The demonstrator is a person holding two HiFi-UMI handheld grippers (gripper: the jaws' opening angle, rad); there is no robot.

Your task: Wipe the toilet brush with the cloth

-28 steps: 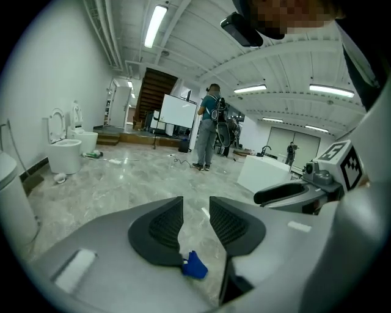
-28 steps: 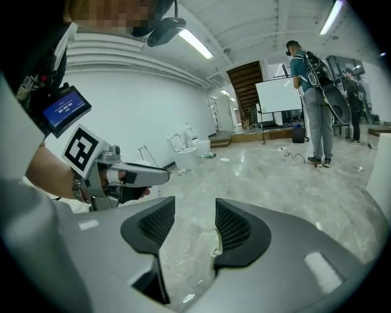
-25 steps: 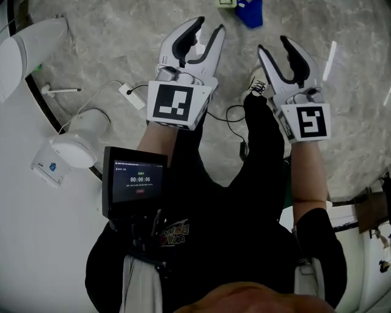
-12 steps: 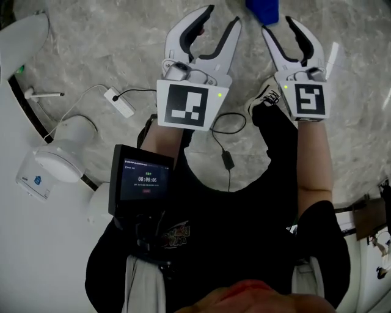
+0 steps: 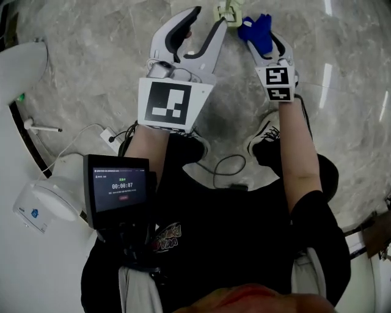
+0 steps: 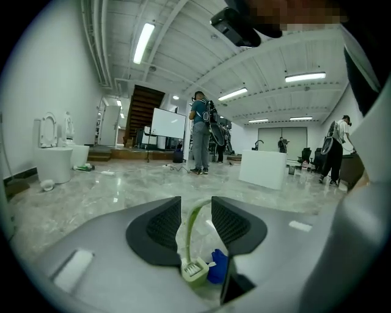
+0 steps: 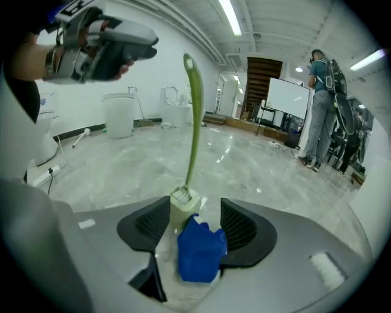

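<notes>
Low over the floor, hovering at the toilet brush and the cloth
Holding the left gripper level with fingers spread wide, having just been opening, framing the brush's green handle in the gap without touching, probably for steadying it; straddling the blue cloth, lying just beside the brush base, with the right gripper, fingers likewise having just been opening, standing apart, not yet pressing; seemingly readying a pinch for wiping
</notes>
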